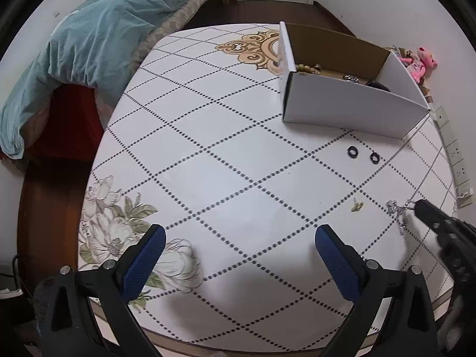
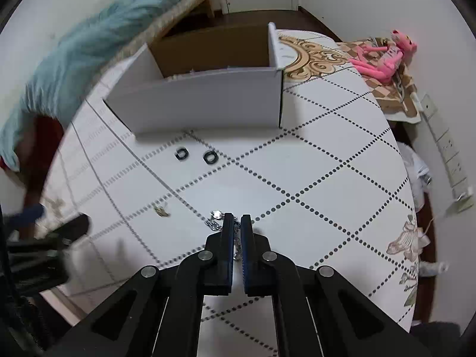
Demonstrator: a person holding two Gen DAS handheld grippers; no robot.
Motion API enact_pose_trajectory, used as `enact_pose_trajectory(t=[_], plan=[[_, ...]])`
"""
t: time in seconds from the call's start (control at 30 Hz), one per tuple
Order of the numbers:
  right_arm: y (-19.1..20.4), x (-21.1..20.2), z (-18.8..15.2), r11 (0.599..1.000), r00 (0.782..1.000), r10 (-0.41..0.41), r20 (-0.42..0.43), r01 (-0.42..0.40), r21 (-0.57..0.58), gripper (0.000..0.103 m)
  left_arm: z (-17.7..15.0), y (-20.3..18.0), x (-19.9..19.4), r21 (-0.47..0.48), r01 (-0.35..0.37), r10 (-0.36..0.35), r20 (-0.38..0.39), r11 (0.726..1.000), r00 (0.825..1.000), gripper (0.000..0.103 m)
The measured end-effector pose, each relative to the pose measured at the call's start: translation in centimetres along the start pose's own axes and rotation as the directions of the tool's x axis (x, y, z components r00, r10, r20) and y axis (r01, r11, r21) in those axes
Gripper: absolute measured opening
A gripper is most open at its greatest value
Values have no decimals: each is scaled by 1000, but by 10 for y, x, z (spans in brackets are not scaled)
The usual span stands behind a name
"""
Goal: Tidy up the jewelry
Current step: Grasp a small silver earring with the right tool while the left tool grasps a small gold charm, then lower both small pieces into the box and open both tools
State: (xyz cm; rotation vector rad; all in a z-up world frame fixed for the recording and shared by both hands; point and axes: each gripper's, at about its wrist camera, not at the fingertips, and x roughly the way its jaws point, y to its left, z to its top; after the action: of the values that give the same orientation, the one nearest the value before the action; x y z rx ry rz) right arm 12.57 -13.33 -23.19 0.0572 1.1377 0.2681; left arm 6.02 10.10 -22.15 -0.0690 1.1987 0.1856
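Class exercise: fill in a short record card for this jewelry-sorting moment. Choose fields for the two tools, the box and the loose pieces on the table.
Left tool: open, holds nothing, above the table
Right tool: shut on the silver chain
Box: white cardboard, open top, some jewelry already inside
Black rings: two, side by side on the table, just in front of the box
Gold earring: loose on the table, beside the chain

A home bedroom: rumpled blue quilt beside patterned table
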Motion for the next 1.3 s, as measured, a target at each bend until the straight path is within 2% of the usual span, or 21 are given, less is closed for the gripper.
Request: enact_pose_trajectory(t=[0.17, 0.37, 0.43, 0.53, 0.6, 0.63, 0.67, 0.7, 0.73, 0.83, 1.07, 1.3], plan=[[-20, -35, 9, 994, 996, 67, 54, -71, 77, 1, 2, -10, 6, 0, 58, -58, -3, 998, 998, 102], [-38, -30, 16, 994, 999, 25, 43, -30, 103, 1, 4, -41, 15, 40, 175, -175, -7, 984, 985, 102], [-46, -24, 12, 991, 999, 19, 31, -23, 129, 1, 5, -53, 17, 65, 187, -187, -9, 980, 982, 97], [-56, -19, 9, 988, 1000, 12, 22, -15, 156, 1, 4, -69, 23, 101, 189, -189, -15, 977, 982, 77], [-60, -18, 7, 986, 1000, 7, 20, -11, 165, 1, 3, -76, 26, 124, 185, -185, -15, 975, 983, 51], [-61, -17, 7, 986, 1000, 7, 20, -10, 169, 1, 4, -80, 24, 146, 165, -168, 8, 975, 986, 46], [-62, -18, 6, 985, 1000, 6, 20, -10, 172, 1, 6, -81, 25, 162, 169, -174, 16, 972, 985, 25], [-63, -18, 7, 985, 1000, 5, 21, -8, 175, 1, 6, -83, 25, 173, 166, -172, 22, 971, 985, 9], [-63, -19, 7, 984, 1000, 6, 24, -10, 176, 1, 7, -82, 25, 175, 172, -178, 21, 969, 984, 6], [-64, -23, 9, 984, 999, 9, 33, -15, 175, 1, 7, -80, 23, 170, 201, -208, 23, 965, 978, 6], [-59, -37, 18, 984, 997, 42, 64, -53, 173, 1, 6, -77, 7, 177, 207, -222, 65, 962, 973, 6], [-51, -64, 38, 978, 988, 108, 114, -126, 164, 1, 23, -58, -27, 141, 271, -287, 107, 952, 952, 6]])
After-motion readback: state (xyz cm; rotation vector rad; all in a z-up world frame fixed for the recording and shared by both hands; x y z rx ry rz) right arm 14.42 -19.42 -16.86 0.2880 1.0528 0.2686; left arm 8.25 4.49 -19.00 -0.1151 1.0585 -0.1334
